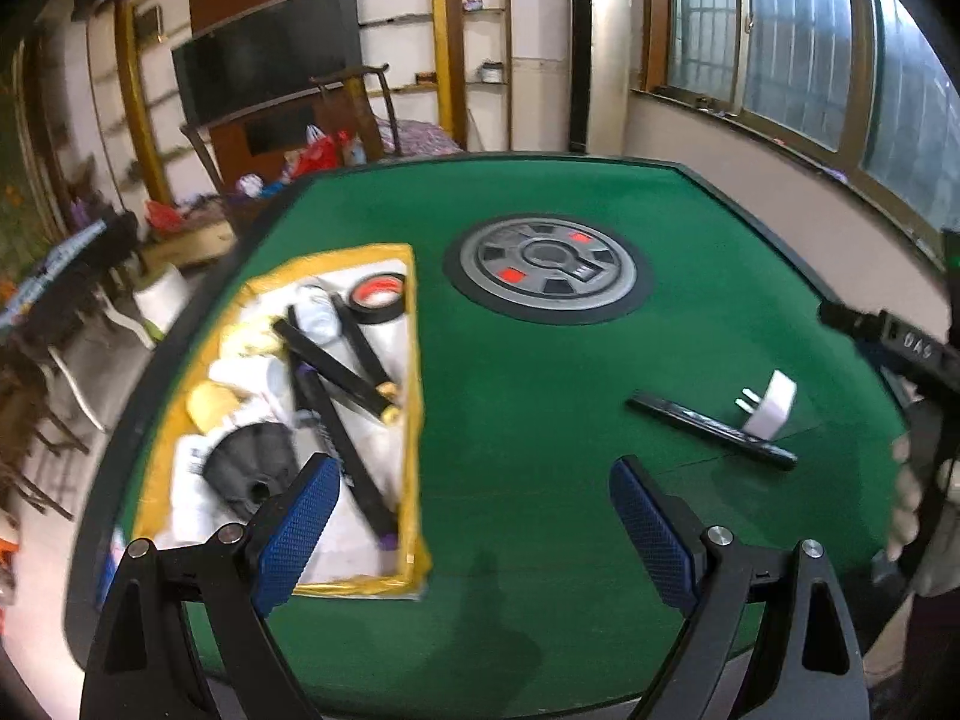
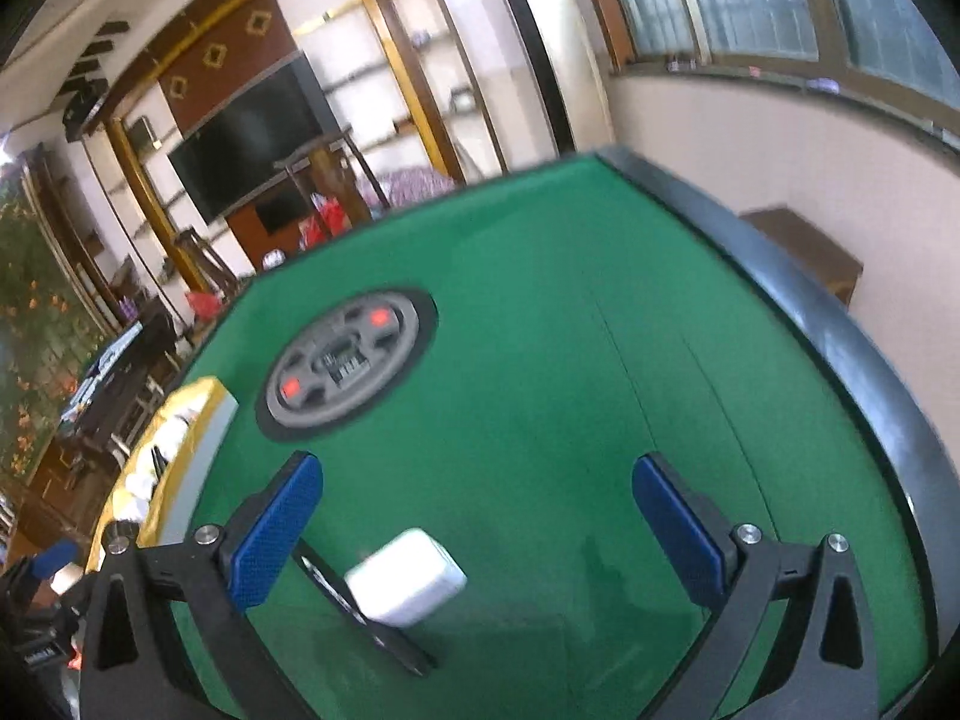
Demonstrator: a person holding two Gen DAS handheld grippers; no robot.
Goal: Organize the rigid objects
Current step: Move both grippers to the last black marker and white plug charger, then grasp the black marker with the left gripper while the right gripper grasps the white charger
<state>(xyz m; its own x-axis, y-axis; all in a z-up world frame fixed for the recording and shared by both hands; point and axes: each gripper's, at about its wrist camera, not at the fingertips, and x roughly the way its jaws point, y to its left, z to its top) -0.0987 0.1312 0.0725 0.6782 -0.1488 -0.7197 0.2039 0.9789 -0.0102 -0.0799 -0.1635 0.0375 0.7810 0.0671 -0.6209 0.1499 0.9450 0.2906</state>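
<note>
A white plug adapter point(image 1: 771, 405) lies on the green table point(image 1: 528, 372) against a long black marker point(image 1: 711, 431), right of centre. A yellow-rimmed box point(image 1: 413, 360) at the left holds black markers, a tape roll point(image 1: 378, 295), white items and a black round part. My left gripper point(image 1: 474, 510) is open and empty, above the felt by the box's near right corner. My right gripper point(image 2: 477, 516) is open and empty; the adapter point(image 2: 408, 577) and marker point(image 2: 366, 612) lie low between its fingers, nearer the left pad point(image 2: 276, 531).
A round grey control panel point(image 1: 547, 269) with red buttons sits in the table's centre; it also shows in the right wrist view point(image 2: 345, 369). The table has a raised dark rim point(image 2: 840, 336). Chairs, a TV and shelves stand beyond the far edge.
</note>
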